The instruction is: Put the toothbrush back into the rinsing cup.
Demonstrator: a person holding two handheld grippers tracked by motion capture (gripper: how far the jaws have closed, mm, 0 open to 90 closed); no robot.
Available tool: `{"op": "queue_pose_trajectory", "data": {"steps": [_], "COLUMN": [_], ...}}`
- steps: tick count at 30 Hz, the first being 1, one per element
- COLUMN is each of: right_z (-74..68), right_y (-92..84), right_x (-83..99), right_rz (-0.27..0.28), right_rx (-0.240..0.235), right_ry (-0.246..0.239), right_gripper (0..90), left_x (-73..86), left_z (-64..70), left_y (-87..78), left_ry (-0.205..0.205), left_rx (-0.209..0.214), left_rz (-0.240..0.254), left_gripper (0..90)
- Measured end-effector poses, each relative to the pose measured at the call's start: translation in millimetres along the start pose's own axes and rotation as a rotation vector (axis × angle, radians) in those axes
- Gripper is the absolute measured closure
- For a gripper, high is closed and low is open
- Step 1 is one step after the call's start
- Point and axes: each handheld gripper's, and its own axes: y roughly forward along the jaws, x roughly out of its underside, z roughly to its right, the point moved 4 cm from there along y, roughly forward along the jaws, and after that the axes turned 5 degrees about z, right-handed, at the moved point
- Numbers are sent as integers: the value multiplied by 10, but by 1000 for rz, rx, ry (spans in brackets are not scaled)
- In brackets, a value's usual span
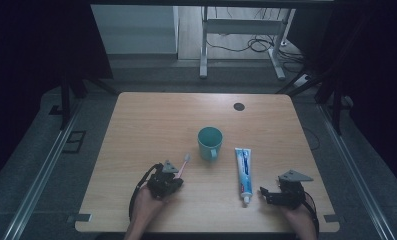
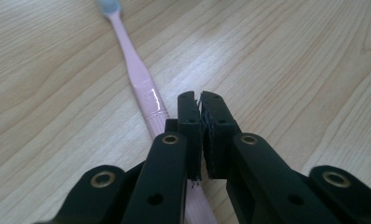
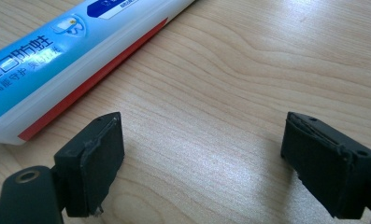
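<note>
Item: table (image 1: 136, 125), wood-grain top, on which a tooth-brushing set is laid out within reach of both hands. Pink toothbrush (image 1: 184, 165) is laid flat near the left front, head pointed away toward the cup, handle end turned to the person, presumably so it can be taken by the handle. Teal cup (image 1: 209, 142) is stood upright near the middle, mouth up, apparently ready to receive the brush. Toothpaste tube (image 1: 243, 175) is laid flat to the right of the cup, cap toward the person. Left gripper (image 2: 201, 109): jaws brought together, nothing seen between the pads; the toothbrush handle (image 2: 143, 88) is passed just beside and beneath them. Right gripper (image 3: 202, 154): jaws held wide, empty, rested beside the tube (image 3: 57, 60).
</note>
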Motion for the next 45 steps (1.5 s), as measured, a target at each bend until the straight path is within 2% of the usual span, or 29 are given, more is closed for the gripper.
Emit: {"op": "queue_pose_trajectory", "data": {"steps": [9,19,27,33,38,40,45], "right_z": [-1,-2,-1,-1,-1,0,-1], "right_y": [2,0,1,1,1,1,1], "right_x": [-1,0,-1,-1,-1,-1,-1], "right_rz": [0,-1,-1,0,0,0,0], "right_rx": [0,0,0,0,0,0,0], "right_ry": [0,2,1,1,1,0,0], "right_gripper": [130,130,130,130,130,130,130], "left_x": [86,135,111,54,24,9,-29], "left_z": [-113,-228,-213,-273,-336,-364,-414], "left_y": [-77,-133,-169,-255,-302,-307,-259], "left_ry": [-26,-44,-44,-52,-44,-35,-41], "left_rx": [-27,-43,-35,-47,-55,-57,-57], "left_rz": [-8,7,21,25,-17,-49,-108], "left_gripper": [855,840,832,792,738,727,693]}}
